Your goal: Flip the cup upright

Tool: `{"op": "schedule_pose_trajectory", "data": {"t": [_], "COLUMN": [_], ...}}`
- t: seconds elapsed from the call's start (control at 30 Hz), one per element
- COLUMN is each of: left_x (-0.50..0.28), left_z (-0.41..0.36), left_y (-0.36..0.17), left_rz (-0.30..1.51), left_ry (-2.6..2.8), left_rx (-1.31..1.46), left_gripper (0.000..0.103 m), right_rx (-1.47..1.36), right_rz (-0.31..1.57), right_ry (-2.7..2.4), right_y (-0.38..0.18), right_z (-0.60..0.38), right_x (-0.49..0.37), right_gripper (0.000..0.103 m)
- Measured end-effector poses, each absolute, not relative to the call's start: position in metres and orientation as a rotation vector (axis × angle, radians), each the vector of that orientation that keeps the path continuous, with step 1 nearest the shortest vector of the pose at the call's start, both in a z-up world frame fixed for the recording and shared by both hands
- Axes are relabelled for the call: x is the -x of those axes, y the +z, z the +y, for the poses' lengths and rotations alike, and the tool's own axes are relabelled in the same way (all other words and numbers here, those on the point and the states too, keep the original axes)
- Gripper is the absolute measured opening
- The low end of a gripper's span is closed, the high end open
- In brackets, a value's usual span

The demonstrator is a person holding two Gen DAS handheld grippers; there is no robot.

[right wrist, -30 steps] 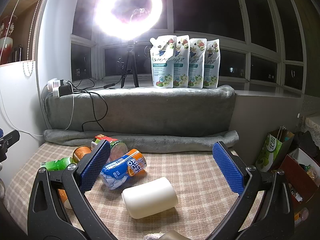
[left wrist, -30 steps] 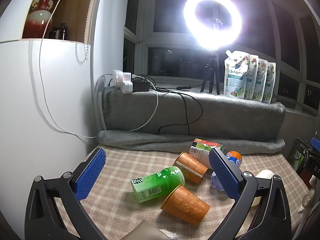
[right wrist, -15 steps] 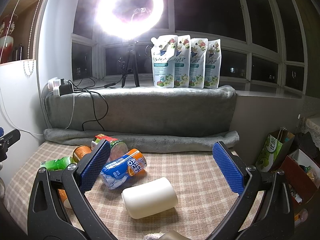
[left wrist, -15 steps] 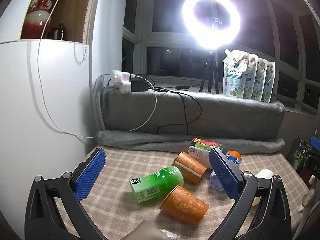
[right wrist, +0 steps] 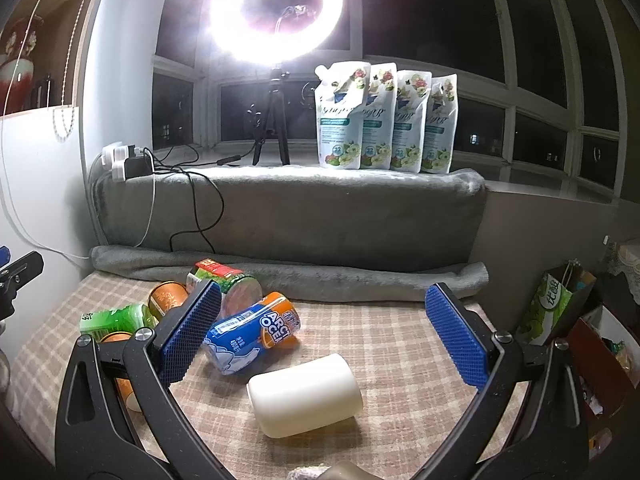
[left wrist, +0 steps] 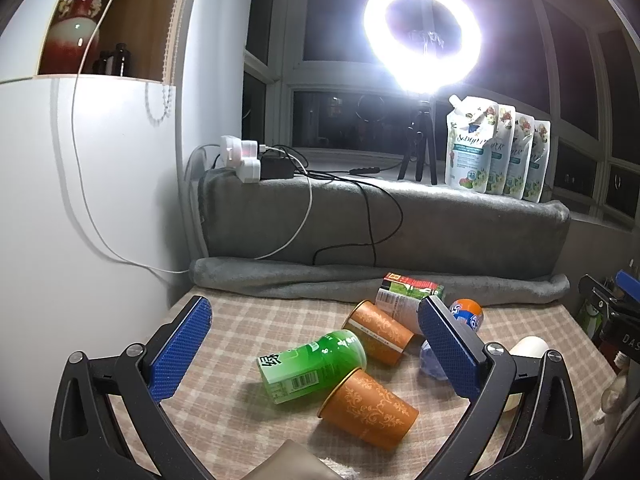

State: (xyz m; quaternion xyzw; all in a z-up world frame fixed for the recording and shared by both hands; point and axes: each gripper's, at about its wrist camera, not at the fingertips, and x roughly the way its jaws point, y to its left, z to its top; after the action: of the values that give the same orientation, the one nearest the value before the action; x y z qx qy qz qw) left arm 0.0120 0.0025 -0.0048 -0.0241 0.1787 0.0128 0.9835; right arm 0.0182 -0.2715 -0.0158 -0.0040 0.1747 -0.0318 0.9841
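Note:
Several cups lie on their sides on the checked tablecloth. A white cup lies between my right gripper's open blue pads, a little ahead of them. An orange patterned cup lies near the front in the left wrist view, a second orange cup behind it, a green cup between them. My left gripper is open and empty above these. The white cup's end shows at the right in the left wrist view.
A blue-orange cup and a red-green cup lie behind. A grey blanket roll and padded ledge bound the back. Cables, plugs, a ring light and refill pouches sit on the ledge. A white cabinet stands left, bags right.
Both views have shifted very slightly; the objects on the table have not moved and both grippers stay open.

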Motion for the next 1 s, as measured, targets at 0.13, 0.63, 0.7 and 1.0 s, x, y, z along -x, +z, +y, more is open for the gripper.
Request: {"op": "schedule_pose_trajectory", "data": {"t": [0.13, 0.63, 0.7, 1.0], "left_x": [-0.013, -0.018, -0.017, -0.014], "left_z": [0.005, 0.029, 0.033, 0.049], "left_y": [-0.006, -0.037, -0.039, -0.047], "left_rz": [0.367, 0.487, 0.496, 0.528], "left_ry": [0.024, 0.022, 0.027, 0.053], "left_rx": [0.054, 0.086, 0.091, 0.107], "left_gripper": [0.102, 0.102, 0.102, 0.102], "right_rx": [0.040, 0.252, 0.317, 0.482], "right_rz": [0.384, 0.629, 0.678, 0.867], "right_ry": [-0.023, 0.274, 0.326, 0.434], "right_y": [-0.017, -0.017, -0.021, -0.052], "right_z": [-0.268, -0.236, -0.223, -0.180], "right_x": [-0.031, -0.133, -0.150, -0.217], "right_gripper": [0.103, 0.103, 0.103, 0.103]}}
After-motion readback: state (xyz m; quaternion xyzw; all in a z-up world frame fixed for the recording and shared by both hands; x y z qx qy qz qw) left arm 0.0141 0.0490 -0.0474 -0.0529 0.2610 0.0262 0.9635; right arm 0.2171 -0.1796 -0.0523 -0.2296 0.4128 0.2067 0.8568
